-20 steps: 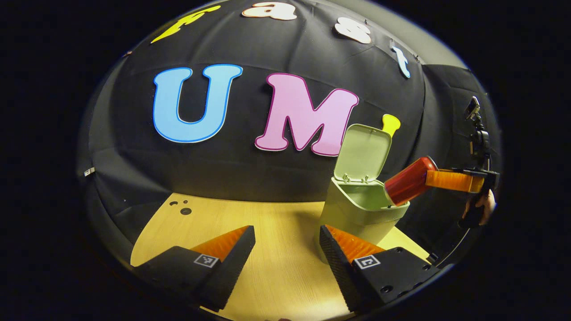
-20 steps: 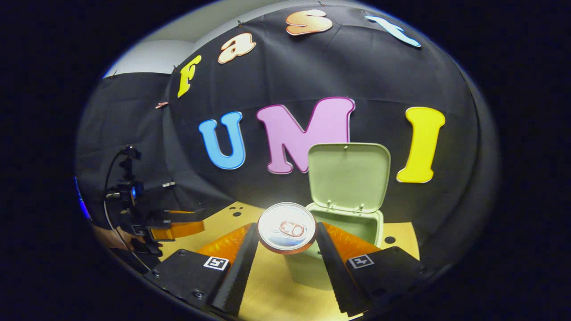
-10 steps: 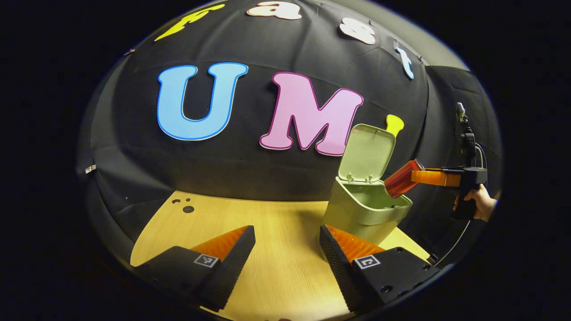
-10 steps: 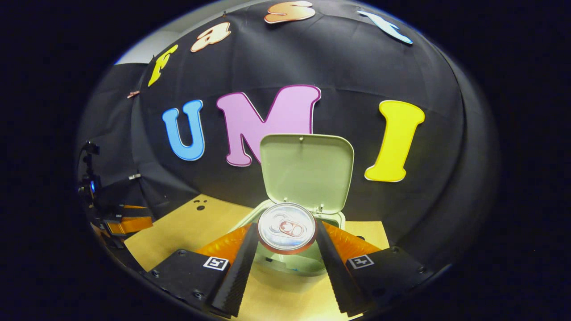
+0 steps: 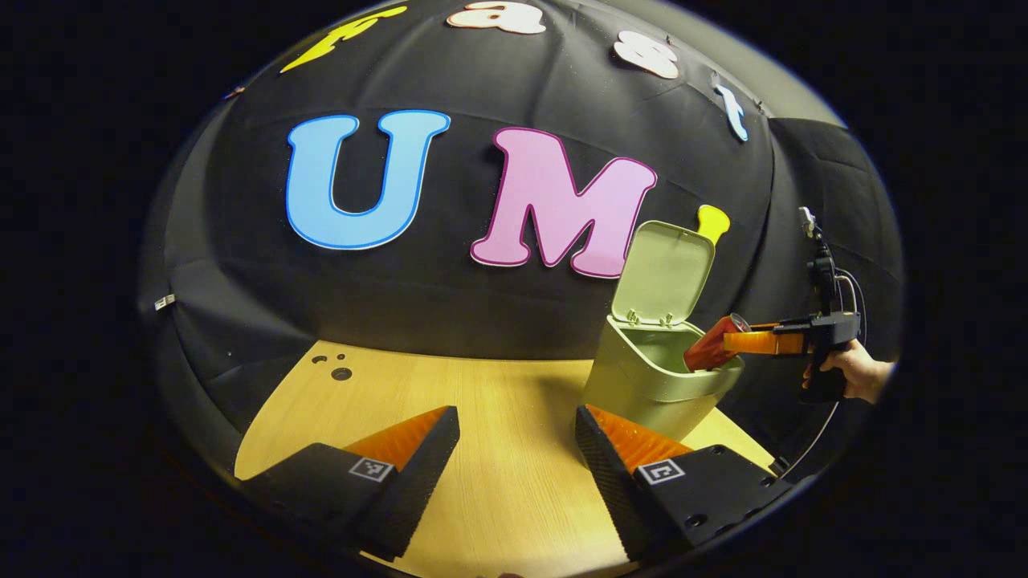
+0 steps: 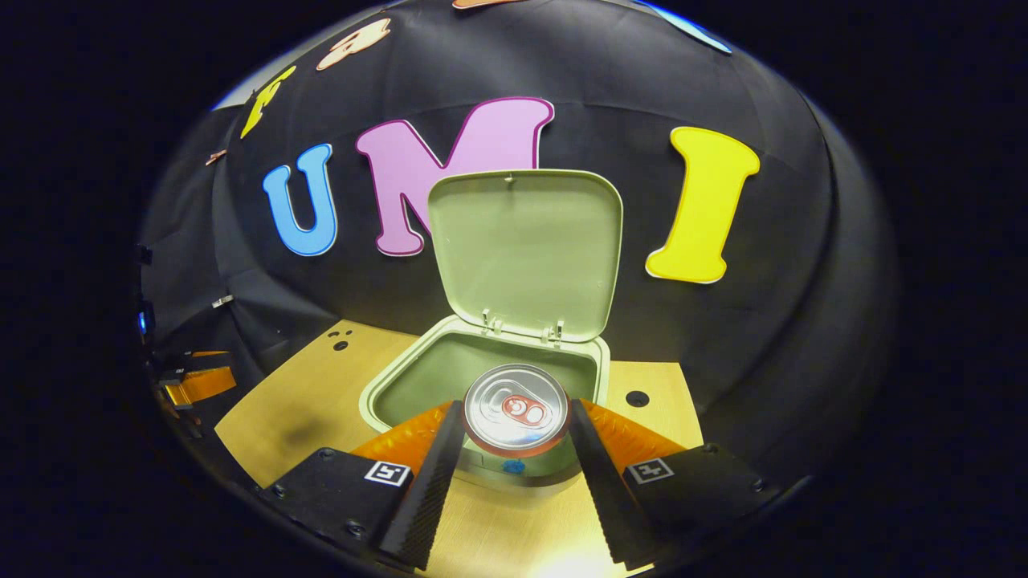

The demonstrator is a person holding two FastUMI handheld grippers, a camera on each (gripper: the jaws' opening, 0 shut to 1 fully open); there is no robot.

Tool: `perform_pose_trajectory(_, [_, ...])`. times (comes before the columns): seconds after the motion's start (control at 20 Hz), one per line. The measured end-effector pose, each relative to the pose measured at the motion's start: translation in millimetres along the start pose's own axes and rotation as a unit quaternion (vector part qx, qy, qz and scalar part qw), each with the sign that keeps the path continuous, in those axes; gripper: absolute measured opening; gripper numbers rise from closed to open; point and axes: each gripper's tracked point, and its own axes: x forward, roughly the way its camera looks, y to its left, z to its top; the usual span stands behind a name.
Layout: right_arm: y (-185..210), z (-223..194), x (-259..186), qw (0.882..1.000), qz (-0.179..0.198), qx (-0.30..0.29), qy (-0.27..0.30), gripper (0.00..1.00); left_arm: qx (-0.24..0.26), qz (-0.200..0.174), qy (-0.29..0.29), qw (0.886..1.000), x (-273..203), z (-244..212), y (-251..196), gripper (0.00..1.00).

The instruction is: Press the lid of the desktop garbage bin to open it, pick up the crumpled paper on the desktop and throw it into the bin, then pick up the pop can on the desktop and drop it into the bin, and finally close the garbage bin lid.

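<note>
Right gripper view has the right hand-held gripper [image 6: 516, 433] pinching the pop can [image 6: 516, 410] between both fingers, silver top and pull tab facing the camera. The can sits right over the open mouth of the green garbage bin [image 6: 384, 391], and the bin's lid [image 6: 526, 250] stands flipped up behind it on its hinges, pretty much upright. There's a small blue mark on the bin's front edge just under the can. The bin stands on the wooden counter [image 6: 285, 409], which has a few round holes near its back edge. Off to the far left of this view you can make out a bit of the other gripper, too cramped at the edge to say much. Left gripper view shows the left hand-held gripper [image 5: 516, 437] with its fingers spread wide apart and nothing between them, hovering over the counter [image 5: 450, 401] well to the side of the bin [image 5: 642, 385]. From here the red can [image 5: 711, 347] is tilted, its lower end already dipped inside the bin's rim, with the right gripper [image 5: 743, 343] on it and a hand [image 5: 855, 376] holding the handle.
</note>
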Motion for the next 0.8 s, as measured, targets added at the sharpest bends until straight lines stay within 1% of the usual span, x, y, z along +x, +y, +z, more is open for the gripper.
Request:
perform_pose_trajectory(0.2, [-4,-9,5,1.0,-0.003,0.0,0.013,0.83,-0.005,0.005,0.002,1.0,-3,-2,3,0.95])
perform_pose_trajectory(0.75, [0,-17,5,1.0,0.006,-0.003,0.019,0.83,-0.007,0.014,0.002,1.0,-8,-4,3,0.94])
perform_pose_trajectory(0.8, [0,-16,4,1.0,0.007,-0.002,0.018,0.85,-0.008,0.014,0.002,1.0,-9,-5,3,0.95])
